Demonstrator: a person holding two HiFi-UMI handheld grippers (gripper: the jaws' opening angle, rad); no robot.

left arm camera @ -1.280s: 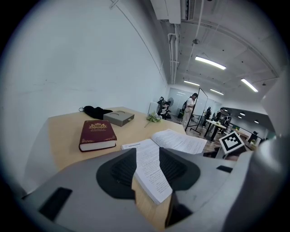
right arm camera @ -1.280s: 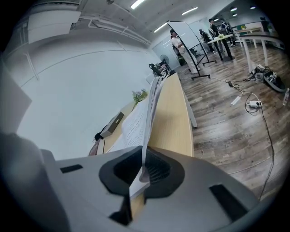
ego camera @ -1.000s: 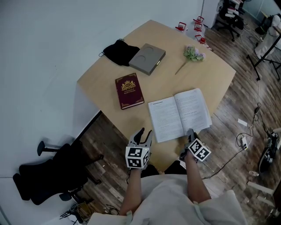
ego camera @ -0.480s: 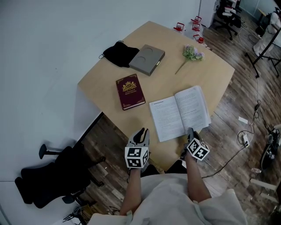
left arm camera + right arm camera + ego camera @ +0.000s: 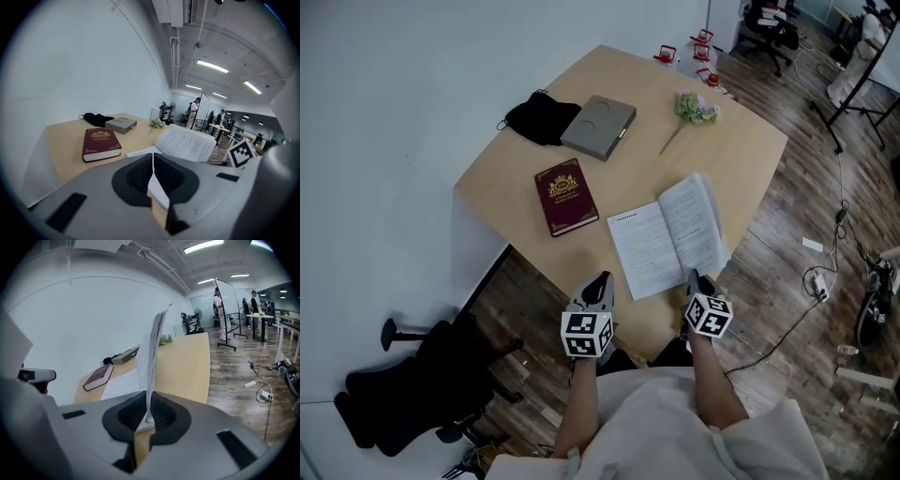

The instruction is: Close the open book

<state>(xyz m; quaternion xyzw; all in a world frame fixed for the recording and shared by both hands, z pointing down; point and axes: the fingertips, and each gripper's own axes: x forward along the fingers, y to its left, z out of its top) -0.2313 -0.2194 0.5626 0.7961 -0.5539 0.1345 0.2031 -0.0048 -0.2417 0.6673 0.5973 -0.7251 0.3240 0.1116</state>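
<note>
left tongs (image 5: 152, 161) just clamped the left edge of the open book (image 5: 661, 239) at the near tabletop (image 5: 741, 150) edge | right tongs (image 5: 149, 414) pinch its right half, now raised | you're mid-fold

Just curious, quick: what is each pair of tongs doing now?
Left tongs: closed, seemingly on the open book's near edge.
Right tongs: closed on its raised pages.

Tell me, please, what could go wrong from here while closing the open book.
The right gripper pinches only the near edge of the book's raised right half, so pages may slip out or crease and the half could flop back open. The book also lies at the table's near edge, so a sideways push could slide it off.
</note>
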